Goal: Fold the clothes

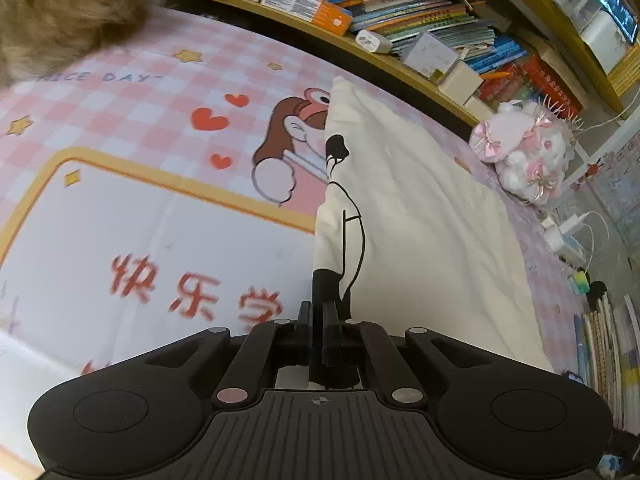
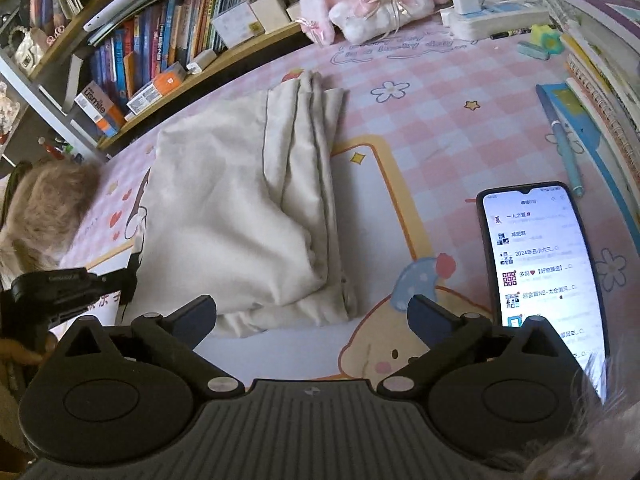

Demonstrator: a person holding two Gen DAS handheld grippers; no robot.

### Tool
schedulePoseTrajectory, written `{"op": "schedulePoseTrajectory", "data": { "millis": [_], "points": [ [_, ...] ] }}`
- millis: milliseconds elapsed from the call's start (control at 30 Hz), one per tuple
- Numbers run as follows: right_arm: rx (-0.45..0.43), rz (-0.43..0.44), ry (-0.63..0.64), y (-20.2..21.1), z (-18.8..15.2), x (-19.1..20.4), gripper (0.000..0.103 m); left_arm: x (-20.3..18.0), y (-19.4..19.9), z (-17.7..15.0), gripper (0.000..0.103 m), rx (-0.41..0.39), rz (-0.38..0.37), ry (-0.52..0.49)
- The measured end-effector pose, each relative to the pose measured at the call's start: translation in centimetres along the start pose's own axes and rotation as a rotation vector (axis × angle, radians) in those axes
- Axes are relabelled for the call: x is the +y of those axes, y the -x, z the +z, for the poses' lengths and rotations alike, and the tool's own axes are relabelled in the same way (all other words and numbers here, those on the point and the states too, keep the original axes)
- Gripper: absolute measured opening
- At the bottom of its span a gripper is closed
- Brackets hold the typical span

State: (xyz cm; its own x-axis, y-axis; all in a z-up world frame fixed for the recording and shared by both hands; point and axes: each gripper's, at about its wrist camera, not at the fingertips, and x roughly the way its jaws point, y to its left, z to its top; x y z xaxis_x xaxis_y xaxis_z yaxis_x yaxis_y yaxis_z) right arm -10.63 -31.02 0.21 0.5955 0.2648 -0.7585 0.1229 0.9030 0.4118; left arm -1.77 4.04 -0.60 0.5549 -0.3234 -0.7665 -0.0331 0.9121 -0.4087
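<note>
Left wrist view: left gripper [image 1: 318, 320] has its jaws clenched together. The cream garment [image 1: 420, 232] lies just ahead, and its near edge with the black print sits right at the fingertips. A dark strip runs up from between the jaws, but I can't tell if that is pinched cloth or just the print behind them. The garment lies flat on the pink checked mat [image 1: 120, 120] covering the worktop, already narrowed to a long panel with one straight folded edge on the left side of this view. A pink plush toy [image 1: 524, 152] sits beyond it, well apart.

Right wrist view: right gripper [image 2: 312, 312] has its jaws released and spread wide, with nothing between them. It hovers just short of the garment's [image 2: 224, 208] near end. From here the garment reads as a compact rectangle with several layered lengthwise pleats stacked along its right side. The near corner is bunched, not crisp. The left gripper [image 2: 80, 280] shows at the garment's left edge. A phone [image 2: 544, 264] with its screen lit lies to the right, apart from the cloth.

Judgement: the lengthwise folds look done. Probably left: a crosswise fold end to end, plus squaring up that lumpy near corner.
</note>
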Motion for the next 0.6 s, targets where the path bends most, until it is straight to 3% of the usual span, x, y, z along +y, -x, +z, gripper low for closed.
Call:
{"op": "schedulePoseTrajectory", "data": {
  "millis": [300,367,533,600],
  "points": [
    [0.05,0.058,0.006,-0.2,-1.0,-0.4,0.103,2.2,2.2,-1.1,0.004,-0.049,0.091,0.012],
    [0.059,0.074,0.01,-0.2,-1.2,-0.4,0.103,2.1,2.4,-1.1,0.012,-0.053,0.147,0.002],
    [0.069,0.114,-0.014,-0.2,-1.5,-0.2,0.101,0.2,4.3,-2.1,0.015,-0.092,0.172,-0.073],
    [0.076,0.122,-0.026,-0.2,-1.6,-0.2,0.1,-0.8,5.2,-2.8,0.025,-0.117,0.175,-0.124]
  ]
}}
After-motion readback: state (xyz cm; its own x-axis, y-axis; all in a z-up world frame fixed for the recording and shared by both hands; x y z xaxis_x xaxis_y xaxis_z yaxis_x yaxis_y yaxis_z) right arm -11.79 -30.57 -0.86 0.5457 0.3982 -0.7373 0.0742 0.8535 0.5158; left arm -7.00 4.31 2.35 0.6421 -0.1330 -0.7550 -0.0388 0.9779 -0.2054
